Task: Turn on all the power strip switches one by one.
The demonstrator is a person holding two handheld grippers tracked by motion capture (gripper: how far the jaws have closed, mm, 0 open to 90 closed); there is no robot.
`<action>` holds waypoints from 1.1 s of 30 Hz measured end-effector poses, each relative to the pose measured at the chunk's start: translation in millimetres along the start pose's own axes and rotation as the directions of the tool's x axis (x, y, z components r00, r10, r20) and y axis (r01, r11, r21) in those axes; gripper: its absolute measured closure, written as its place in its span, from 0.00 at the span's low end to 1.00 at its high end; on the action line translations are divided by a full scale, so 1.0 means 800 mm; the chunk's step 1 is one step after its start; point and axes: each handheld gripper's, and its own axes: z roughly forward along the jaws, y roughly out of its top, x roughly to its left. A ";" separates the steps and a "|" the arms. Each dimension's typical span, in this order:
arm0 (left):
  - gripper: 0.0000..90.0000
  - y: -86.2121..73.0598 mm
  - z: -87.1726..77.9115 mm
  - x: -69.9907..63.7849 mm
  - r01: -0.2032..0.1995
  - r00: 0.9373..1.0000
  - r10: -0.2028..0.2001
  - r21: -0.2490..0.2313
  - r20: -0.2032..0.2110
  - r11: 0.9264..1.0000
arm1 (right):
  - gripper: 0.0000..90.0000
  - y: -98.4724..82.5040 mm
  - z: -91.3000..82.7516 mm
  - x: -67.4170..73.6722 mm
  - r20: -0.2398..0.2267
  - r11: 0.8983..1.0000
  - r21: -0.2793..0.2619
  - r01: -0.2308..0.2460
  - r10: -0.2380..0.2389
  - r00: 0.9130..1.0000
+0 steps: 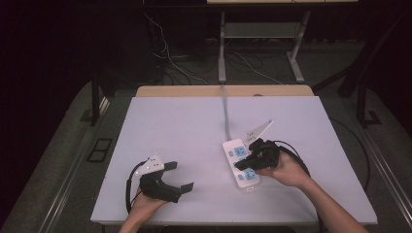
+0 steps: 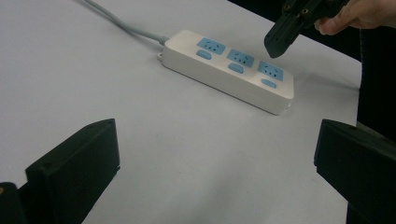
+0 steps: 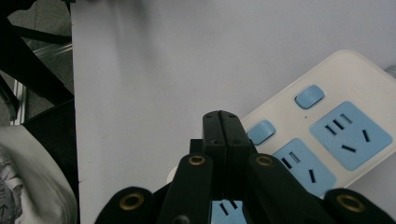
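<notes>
A white power strip (image 1: 233,148) with blue sockets and blue switches lies right of the table's centre. Its grey cable (image 1: 226,111) runs to the far edge. My right gripper (image 1: 239,165) is shut with nothing in it, and its tips (image 3: 221,116) sit over the strip next to a blue switch (image 3: 261,131). In the left gripper view the right gripper (image 2: 279,42) hangs just above the strip (image 2: 229,70), over its end socket. My left gripper (image 1: 179,176) rests near the front left of the table, open and empty, its jaws wide apart (image 2: 215,163) and aimed at the strip.
The white table top (image 1: 194,121) lies bare between the left gripper and the strip. Beyond its far edge, a desk frame (image 1: 222,48) stands on the dark floor among loose cables. A dark frame (image 3: 28,70) stands off the table's side.
</notes>
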 end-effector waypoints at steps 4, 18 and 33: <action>0.00 0.000 0.001 0.000 0.003 1.000 -0.003 0.004 0.002 1.000 | 1.00 0.005 -0.001 -0.002 0.003 1.000 0.001 0.005 -0.005 1.000; 0.00 0.000 0.000 0.000 -0.005 1.000 0.005 0.004 0.000 1.000 | 1.00 0.012 -0.005 -0.013 0.015 1.000 -0.009 -0.006 0.006 1.000; 0.00 0.000 -0.001 0.001 -0.001 1.000 0.001 -0.001 -0.003 1.000 | 1.00 0.012 0.009 -0.026 0.010 1.000 0.004 -0.019 0.019 1.000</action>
